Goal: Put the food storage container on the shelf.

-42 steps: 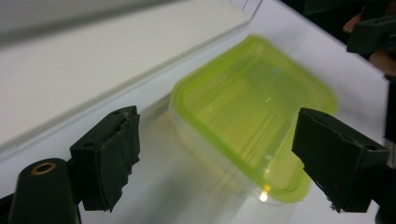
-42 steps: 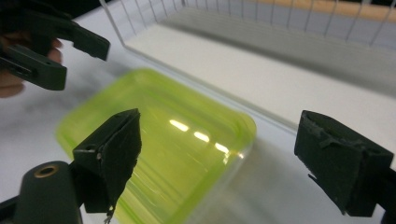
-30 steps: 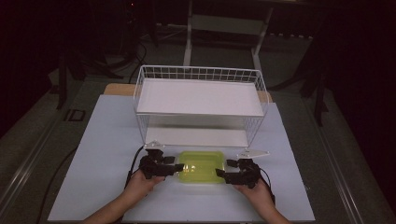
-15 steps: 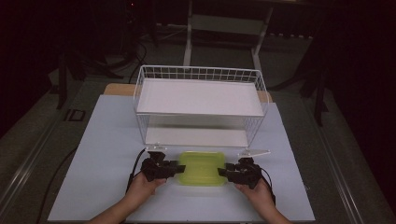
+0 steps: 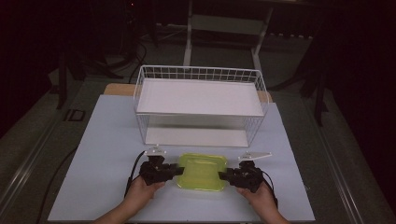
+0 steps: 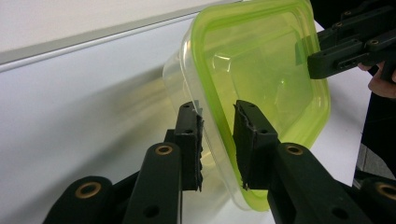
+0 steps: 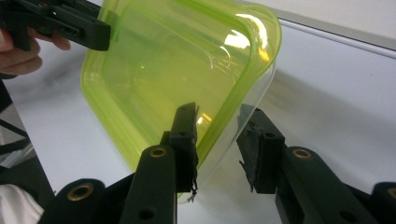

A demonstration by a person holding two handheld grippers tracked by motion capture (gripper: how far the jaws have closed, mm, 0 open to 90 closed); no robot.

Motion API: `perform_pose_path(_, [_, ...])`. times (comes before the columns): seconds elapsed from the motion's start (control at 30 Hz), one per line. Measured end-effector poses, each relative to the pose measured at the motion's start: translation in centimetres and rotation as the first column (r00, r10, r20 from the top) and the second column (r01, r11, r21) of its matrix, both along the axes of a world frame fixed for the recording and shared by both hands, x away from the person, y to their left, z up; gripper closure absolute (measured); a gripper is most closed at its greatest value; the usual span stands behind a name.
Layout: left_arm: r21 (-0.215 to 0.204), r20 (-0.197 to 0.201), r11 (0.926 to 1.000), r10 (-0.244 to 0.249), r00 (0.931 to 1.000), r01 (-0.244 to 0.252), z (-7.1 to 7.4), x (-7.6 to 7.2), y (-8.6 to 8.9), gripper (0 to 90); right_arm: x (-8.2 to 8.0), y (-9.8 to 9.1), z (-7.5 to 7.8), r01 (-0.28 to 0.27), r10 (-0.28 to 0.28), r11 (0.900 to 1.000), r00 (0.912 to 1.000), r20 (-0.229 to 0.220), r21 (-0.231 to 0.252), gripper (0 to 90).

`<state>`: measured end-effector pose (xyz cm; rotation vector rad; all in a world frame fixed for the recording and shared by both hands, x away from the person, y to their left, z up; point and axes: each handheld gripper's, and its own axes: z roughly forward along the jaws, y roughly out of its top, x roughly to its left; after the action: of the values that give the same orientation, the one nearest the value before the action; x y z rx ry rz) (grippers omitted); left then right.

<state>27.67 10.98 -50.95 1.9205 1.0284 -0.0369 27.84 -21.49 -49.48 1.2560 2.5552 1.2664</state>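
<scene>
Yellow-green lidded container (image 5: 201, 172) near front edge of white table (image 5: 93, 140), about centred along it, just in front of wire shelf rack (image 5: 200, 105). Left gripper (image 5: 177, 171) at container's left rim, right gripper (image 5: 223, 175) at right rim, one hand behind each. Left gripper view: container (image 6: 252, 84) between the pads, rim and clear side wall in the gap, jaws straddling it part way closed, daylight beside both pads, so not yet clamped. Right gripper view: container (image 7: 177, 79) rim against the left pad, right pad standing clearly off the clear wall; jaws apart, no squeeze yet. Step in hand looks like a two-sided grab before a lift, probably toward the rack. To do well: close both sides together, bite on the stiff green lid edge rather than the thin clear wall, which will likely flex and slip; keep both hands level so container stays flat; lift straight up before moving toward the rack. Cannot tell whether lid is snapped on, so uneven pull could pop it. Around: rack with upper shelf and lower shelf, both bare, front open; two small pale plates on the grippers (image 5: 156, 151) (image 5: 255, 155) between container and rack. In the way: rack's front lower bar and upper shelf edge limit clearance for lower shelf entry; wire rim around the top needs height if going up. Cables trailing off front edge, no snag seen.
</scene>
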Motion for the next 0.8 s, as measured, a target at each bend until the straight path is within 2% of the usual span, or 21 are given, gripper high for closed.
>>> perform_pose_path(0.17, [0.026, 0.000, 0.9995, 0.018, 0.9998, -0.018, 0.4, -0.6, -0.2, 74.9, -0.4, 0.3, 0.3, 0.008, -0.008, 0.9998, 1.0000, 0.002, -0.019, 70.6])
perform_pose_path(0.23, [0.014, -0.021, 0.9990, 0.044, 0.9988, -0.043, 0.5, -0.8, -0.2, 76.7, -0.4, 0.4, 0.3, 0.024, -0.024, 0.9996, 0.9997, -0.004, -0.015, 72.6])
perform_pose_path(0.33, [0.038, -0.004, 0.9974, 0.062, 0.9981, -0.062, 0.6, -1.3, -0.5, 80.2, -0.1, 0.2, 0.5, 0.051, -0.051, 0.9987, 0.9987, 0.001, -0.001, 77.6])
perform_pose_path(0.43, [0.035, -0.001, 0.9971, 0.068, 0.9977, -0.068, 0.8, -1.2, -0.5, 80.5, 0.2, 0.0, 0.7, 0.054, -0.054, 0.9985, 0.9985, -0.004, 0.012, 77.9])
perform_pose_path(0.53, [0.015, 0.023, 0.9975, 0.068, 0.9974, -0.069, 1.5, -0.8, -0.3, 80.7, 0.4, 0.0, 1.1, 0.054, -0.054, 0.9983, 0.9985, 0.009, 0.022, 78.7])
perform_pose_path(0.67, [-0.013, 0.066, 0.9975, 0.070, 0.9953, -0.070, 2.7, 0.0, 0.1, 80.8, 0.7, 0.0, 2.5, 0.060, -0.063, 0.9973, 0.9966, 0.054, 0.042, 79.3])
perform_pose_path(0.8, [-0.021, 0.099, 0.9967, 0.080, 0.9918, -0.078, 3.6, 0.9, 0.4, 80.8, 1.7, 0.3, 3.8, 0.071, -0.076, 0.9956, 0.9932, 0.088, 0.060, 79.8])
